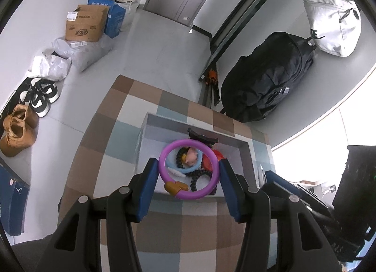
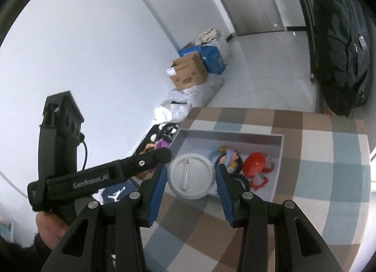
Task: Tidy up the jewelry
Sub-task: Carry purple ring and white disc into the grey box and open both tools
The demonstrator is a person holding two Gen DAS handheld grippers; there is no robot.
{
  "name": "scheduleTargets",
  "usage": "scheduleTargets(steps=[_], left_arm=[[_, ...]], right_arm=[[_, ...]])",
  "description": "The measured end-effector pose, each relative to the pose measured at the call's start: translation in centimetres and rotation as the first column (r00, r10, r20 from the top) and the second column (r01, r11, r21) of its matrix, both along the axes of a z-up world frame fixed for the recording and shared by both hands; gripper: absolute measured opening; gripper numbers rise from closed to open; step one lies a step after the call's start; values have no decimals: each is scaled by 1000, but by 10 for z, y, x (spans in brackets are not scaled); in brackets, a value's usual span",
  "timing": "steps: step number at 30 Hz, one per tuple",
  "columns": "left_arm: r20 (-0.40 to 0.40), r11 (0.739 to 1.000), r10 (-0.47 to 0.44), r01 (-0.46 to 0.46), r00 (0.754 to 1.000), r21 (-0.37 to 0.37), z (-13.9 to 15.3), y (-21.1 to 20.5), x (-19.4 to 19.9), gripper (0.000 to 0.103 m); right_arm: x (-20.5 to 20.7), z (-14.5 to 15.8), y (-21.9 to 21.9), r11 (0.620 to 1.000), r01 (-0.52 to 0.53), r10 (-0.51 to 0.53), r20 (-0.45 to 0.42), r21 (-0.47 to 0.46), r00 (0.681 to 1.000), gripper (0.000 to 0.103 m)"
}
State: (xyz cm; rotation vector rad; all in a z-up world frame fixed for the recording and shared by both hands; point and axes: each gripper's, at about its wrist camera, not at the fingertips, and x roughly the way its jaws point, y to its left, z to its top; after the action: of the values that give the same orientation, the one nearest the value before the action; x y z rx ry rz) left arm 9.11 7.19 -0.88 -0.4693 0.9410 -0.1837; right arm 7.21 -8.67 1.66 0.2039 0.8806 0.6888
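Observation:
A purple ring bracelet (image 1: 188,141) with a gold clasp hangs above the grey tray (image 1: 244,145), and my left gripper (image 1: 189,162) is shut on its two sides. In the right wrist view a round silver badge (image 2: 191,178) shows its pin back, with my right gripper (image 2: 191,169) shut on it over the near left corner of the tray (image 2: 230,134). The tray holds a blue ring (image 1: 195,167), a black beaded bracelet (image 1: 199,174), a pink charm (image 1: 191,154) and a red piece (image 2: 255,161). The left gripper's black body (image 2: 94,179) and the hand on it (image 2: 47,225) stand to the left.
The tray rests on a table with a checked brown, blue and white cloth (image 1: 131,119). On the floor to the left are shoes (image 1: 40,95), plastic bags and cardboard boxes (image 1: 84,25). A black bag (image 1: 270,79) and a white bag (image 1: 333,25) lie to the right.

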Motion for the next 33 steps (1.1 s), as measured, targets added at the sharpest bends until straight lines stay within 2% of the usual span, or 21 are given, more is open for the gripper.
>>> scheduleTargets(steps=[9,21,26,33], left_arm=[[-24,1000,-7,6,1000,-25,-6,-7,16,47],[-58,999,-27,29,998,33,-16,-26,33,47],[-104,999,-29,27,994,-19,-25,-25,37,47],[-106,999,-35,33,994,-16,-24,-27,38,47]], right_arm=[[28,-6,-15,998,59,-59,-35,-9,998,42],[49,-24,-21,994,100,-102,-70,-35,992,42],[53,-32,-26,993,118,-120,-100,-22,988,42],[57,-35,-24,992,122,-124,-111,-27,986,42]])
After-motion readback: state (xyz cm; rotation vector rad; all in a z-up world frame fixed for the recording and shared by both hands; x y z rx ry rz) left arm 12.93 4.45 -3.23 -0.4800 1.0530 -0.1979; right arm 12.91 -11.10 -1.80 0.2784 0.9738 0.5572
